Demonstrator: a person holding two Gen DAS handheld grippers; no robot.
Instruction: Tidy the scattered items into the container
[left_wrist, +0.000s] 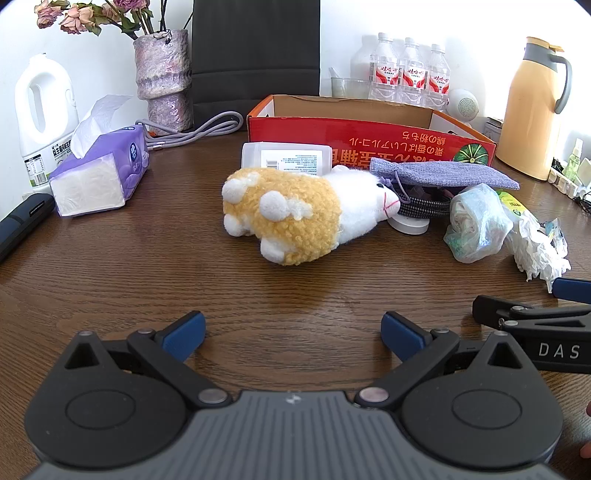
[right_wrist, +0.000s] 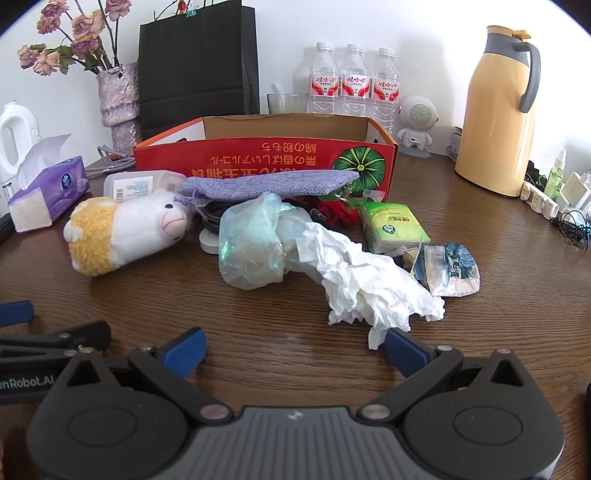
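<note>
Plush sheep (left_wrist: 291, 212) on its side, crumpled tissue (right_wrist: 369, 284) and pouch (right_wrist: 266, 183) before the open red box (right_wrist: 266, 162).

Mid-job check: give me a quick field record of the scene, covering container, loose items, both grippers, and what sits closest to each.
container: red cardboard box, open top, at the back of the brown wooden table; inside hidden
loose items: yellow-and-white plush sheep lying on its side, purple fabric pouch, translucent plastic bag, crumpled white tissue, green packet, clear plastic case
left gripper: open, empty, facing the plush sheep
right gripper: open, empty, one fingertip at the edge of the crumpled tissue
</note>
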